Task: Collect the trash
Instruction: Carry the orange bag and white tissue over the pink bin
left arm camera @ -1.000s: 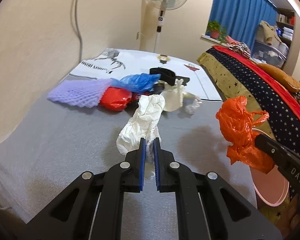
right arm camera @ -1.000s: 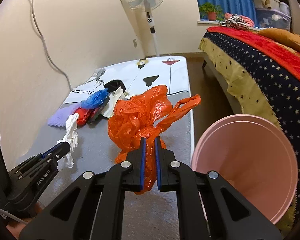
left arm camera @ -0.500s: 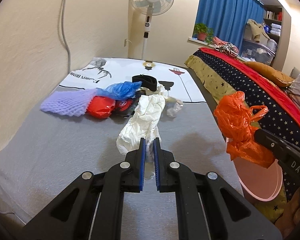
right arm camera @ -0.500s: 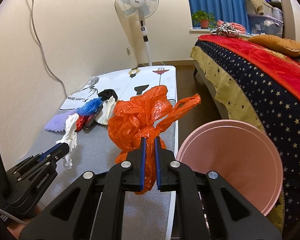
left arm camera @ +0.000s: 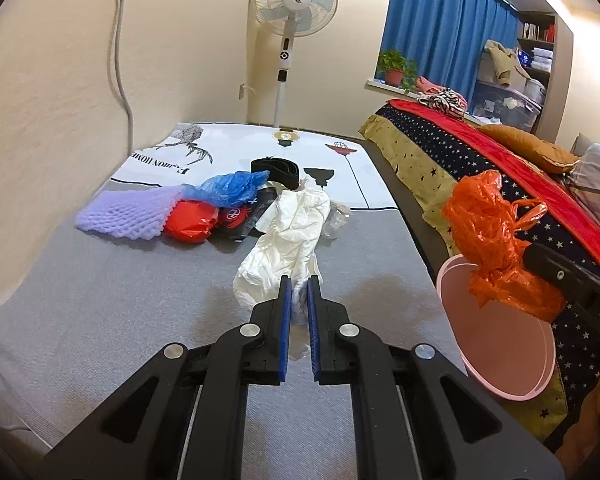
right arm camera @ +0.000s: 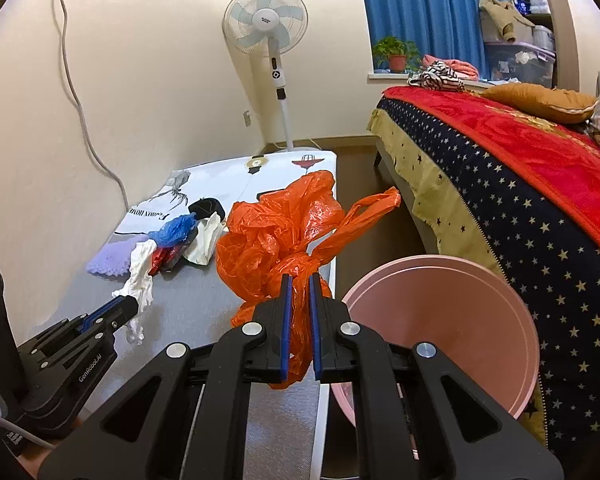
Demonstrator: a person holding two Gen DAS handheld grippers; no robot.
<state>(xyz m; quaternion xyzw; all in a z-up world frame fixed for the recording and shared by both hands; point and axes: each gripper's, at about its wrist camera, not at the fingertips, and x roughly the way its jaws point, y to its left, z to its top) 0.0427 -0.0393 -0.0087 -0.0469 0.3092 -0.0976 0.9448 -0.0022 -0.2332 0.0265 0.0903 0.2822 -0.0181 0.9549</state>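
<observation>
While your right claw (right arm camera: pixel 299 280) grips the crumpled orange plastic bag (right arm camera: pixel 276 236) beside the round pink bin (right arm camera: pixel 452 332) and your left claw (left arm camera: pixel 297 282) pinches white crumpled plastic (left arm camera: pixel 288 248), other litter remains mid-mattress.

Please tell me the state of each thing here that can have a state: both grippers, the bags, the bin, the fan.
Left gripper: jaws shut on the white bag.
White bag: crumpled, held up.
Right gripper: jaws shut on the orange bag.
Orange bag: bunched, held up beside the pink bin.
Pink bin: open; no trash visible inside.
Blue bag: crumpled, lying in the pile.
Fan: upright; blades look still.
</observation>
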